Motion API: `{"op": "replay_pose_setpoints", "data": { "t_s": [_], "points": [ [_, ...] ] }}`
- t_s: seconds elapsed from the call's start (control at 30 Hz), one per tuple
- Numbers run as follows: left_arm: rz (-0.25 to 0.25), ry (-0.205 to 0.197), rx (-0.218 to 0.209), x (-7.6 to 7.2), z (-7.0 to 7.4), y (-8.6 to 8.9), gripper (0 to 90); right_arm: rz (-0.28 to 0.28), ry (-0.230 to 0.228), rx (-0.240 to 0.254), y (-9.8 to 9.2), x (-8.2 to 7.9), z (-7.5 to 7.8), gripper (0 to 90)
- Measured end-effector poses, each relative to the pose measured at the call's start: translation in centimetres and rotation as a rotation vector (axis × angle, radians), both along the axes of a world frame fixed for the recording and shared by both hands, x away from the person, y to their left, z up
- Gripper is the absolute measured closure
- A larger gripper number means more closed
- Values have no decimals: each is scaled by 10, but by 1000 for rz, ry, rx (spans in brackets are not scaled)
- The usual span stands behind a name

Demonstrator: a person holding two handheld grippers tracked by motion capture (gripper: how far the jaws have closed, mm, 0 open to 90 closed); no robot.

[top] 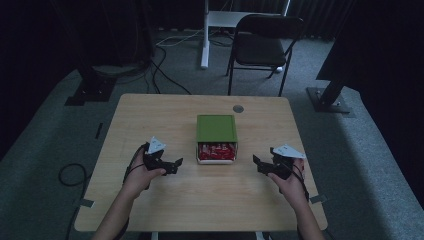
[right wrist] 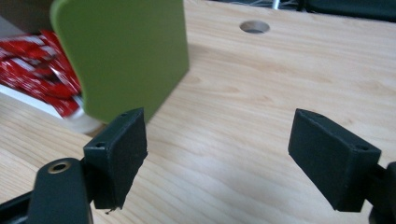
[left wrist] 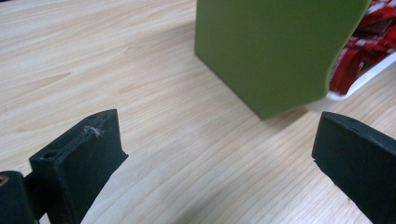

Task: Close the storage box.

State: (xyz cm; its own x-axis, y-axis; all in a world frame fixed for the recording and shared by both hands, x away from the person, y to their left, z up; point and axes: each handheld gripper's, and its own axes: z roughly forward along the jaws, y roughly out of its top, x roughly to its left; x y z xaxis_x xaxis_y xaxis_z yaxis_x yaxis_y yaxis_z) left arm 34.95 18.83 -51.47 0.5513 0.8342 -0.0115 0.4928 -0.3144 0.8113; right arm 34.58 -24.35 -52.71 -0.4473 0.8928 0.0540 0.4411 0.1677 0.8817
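Two grippers, left (top: 176, 164) and right (top: 256, 162), fingers wide apart, empty | one green box (top: 216, 128) mid-bench, between them | one white tray (top: 216, 161) of red packets (top: 216, 150) at its near end.

1. The green box (top: 215, 128) stands mid-table (top: 150, 115) and is the one obstacle between the left gripper (top: 174, 165) and the right gripper (top: 259, 165).
2. Bare wood lies on both sides of the box, wide enough for either gripper to pass.
3. The box's open front faces the person; red packets (top: 216, 150) fill the white tray (top: 215, 161) there.
4. Both grippers' jaws stand wide apart with nothing between them.
5. A hole (top: 238, 108) sits flush in the far tabletop.
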Motion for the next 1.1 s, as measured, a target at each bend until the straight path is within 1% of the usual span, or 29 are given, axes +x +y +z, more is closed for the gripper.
{"op": "replay_pose_setpoints", "data": {
  "t_s": [0.07, 0.17, 0.23, 0.4, 0.57, 0.6, 0.63, 0.7, 0.8, 0.97, 1.07, 1.1],
  "points": [
    [7, 1, 13, -2, -2, 4, 25, -16, 3, -2, -4, -2, -3, 190],
    [25, 12, 12, -4, -6, 10, 25, -38, 11, -6, -10, -6, -7, 209],
    [36, 19, 12, -6, -8, 15, 25, -39, 21, -21, -12, -8, -10, 207],
    [77, 26, -2, -11, -13, 31, 25, -53, 35, -17, -18, -12, -16, 207],
    [107, 32, -5, -16, -16, 44, 25, -70, 53, -14, -22, -14, -22, 203],
    [107, 32, -5, -16, -16, 44, 25, -70, 53, -14, -22, -14, -22, 203],
    [125, 35, -3, -19, -18, 51, 25, -73, 55, -13, -23, -14, -23, 203],
    [138, 42, -3, -22, -20, 56, 25, -84, 68, -8, -25, -15, -26, 202],
    [156, 46, 1, -26, -23, 64, 25, -99, 75, -12, -27, -16, -28, 200],
    [195, 52, 4, -32, -27, 77, 25, -119, 79, -12, -32, -16, -30, 198],
    [218, 58, -4, -35, -28, 84, 25, -127, 84, -16, -34, -17, -31, 195],
    [228, 57, 1, -36, -28, 87, 25, -131, 85, -19, -34, -18, -32, 195]
  ]
}}
